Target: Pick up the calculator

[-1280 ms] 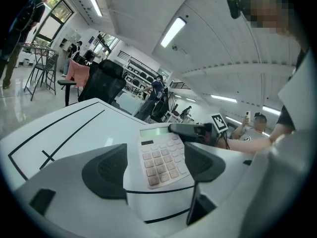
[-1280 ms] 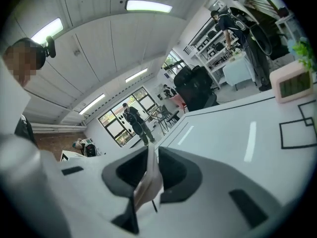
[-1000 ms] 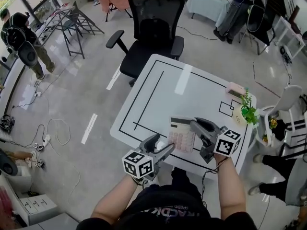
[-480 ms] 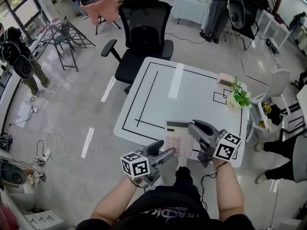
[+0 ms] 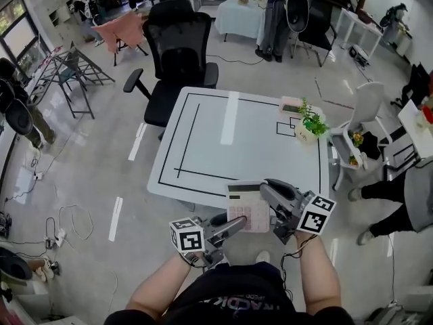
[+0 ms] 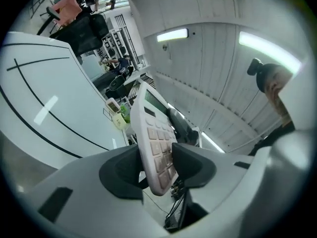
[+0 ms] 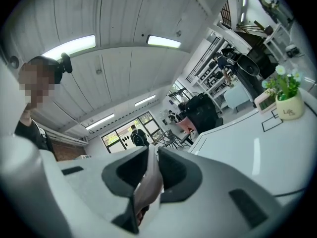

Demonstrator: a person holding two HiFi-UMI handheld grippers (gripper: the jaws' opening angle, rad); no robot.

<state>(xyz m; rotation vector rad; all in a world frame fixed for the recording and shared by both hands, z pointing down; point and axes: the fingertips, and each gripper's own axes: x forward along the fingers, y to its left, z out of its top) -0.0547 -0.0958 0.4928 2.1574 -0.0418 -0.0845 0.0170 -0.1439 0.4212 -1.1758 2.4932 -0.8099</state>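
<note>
**Me:** Left gripper view first. My left gripper [image 6: 154, 168] has just been closing its jaws, and the calculator [image 6: 154, 138] now stands on edge between them. One pad is on the keys, the other on the back.

**Spotter:** And the right?

**Me:** My right gripper [image 7: 148, 175] is narrow, pinched on the opposite edge. The calculator spans from one gripper to the other, and I judge it is already off the table [image 5: 203, 134].

**Spotter:** How would you carry on?

**Me:** I'd raise both hands together and keep them level. The left grip sits near one end of the calculator, so any twist between my hands could make it pivot or slip. No extra squeeze either, since one pad is on the keys.

**Spotter:** Anything in the way?

**Me:** Nothing close. A potted plant [image 5: 310, 126] and a small pink box [image 5: 292, 105] sit well ahead of the right gripper, at the table's far corner. An office chair [image 5: 172, 53] stands beyond the table, with people farther off.
</note>
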